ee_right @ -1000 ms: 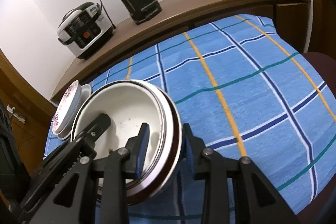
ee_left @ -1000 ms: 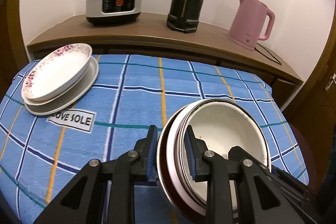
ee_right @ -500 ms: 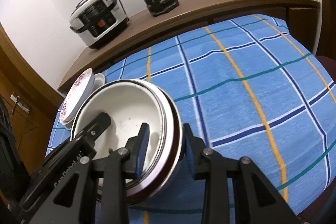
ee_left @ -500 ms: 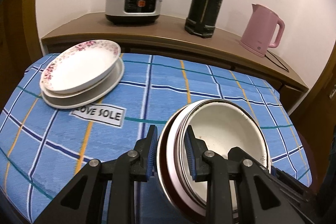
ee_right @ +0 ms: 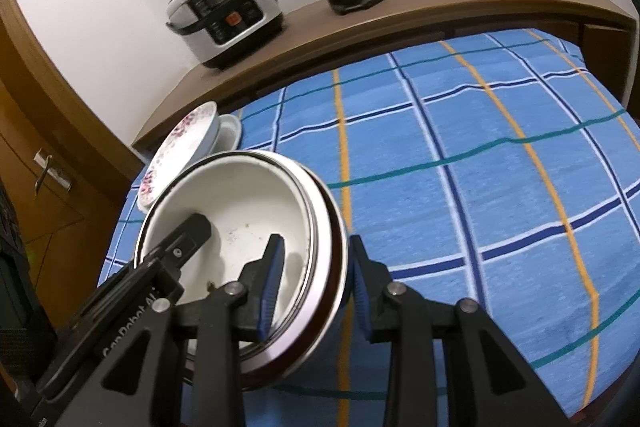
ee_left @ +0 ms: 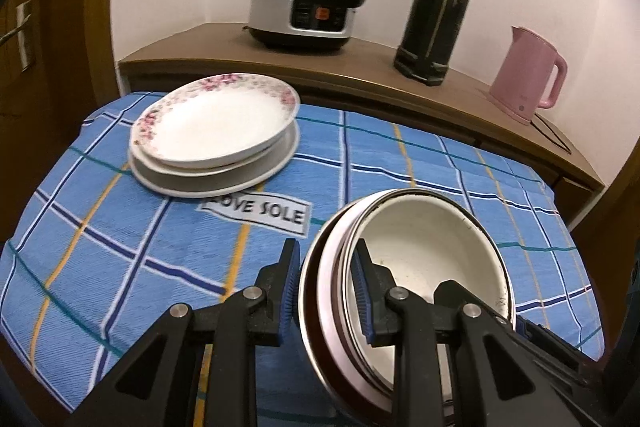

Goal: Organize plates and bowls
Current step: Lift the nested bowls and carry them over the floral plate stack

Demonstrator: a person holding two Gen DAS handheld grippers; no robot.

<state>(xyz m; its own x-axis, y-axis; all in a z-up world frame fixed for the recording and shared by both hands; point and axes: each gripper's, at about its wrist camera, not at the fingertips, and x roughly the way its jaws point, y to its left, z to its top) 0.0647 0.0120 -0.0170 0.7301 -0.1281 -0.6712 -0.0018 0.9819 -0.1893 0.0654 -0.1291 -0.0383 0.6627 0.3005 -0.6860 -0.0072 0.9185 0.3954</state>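
Both grippers grasp one stack of nested bowls (ee_left: 424,267) from opposite sides, holding it above the blue checked tablecloth (ee_left: 120,267). On the stack's left rim, the left gripper (ee_left: 326,291) is clamped with one blue-padded finger outside the dark outer bowl and the other inside the white top bowl. Across from it, the right gripper (ee_right: 312,287) pinches the right rim in the same way, one pad inside and one outside. White with a dark edge and a few small specks on its bottom, the top bowl sits in a pale bowl, which sits in a dark brown-rimmed one. Toward the far left corner of the cloth, a flower-rimmed plate (ee_left: 216,119) rests on a plain white plate (ee_left: 224,179), well apart from the held bowls. Just in front of those plates lies a white label reading "LOVE SOLE" (ee_left: 260,213). On the wooden shelf (ee_left: 360,67) behind stand a multicooker (ee_left: 306,13), a dark thermos (ee_left: 438,11) and a pink kettle (ee_left: 528,75).
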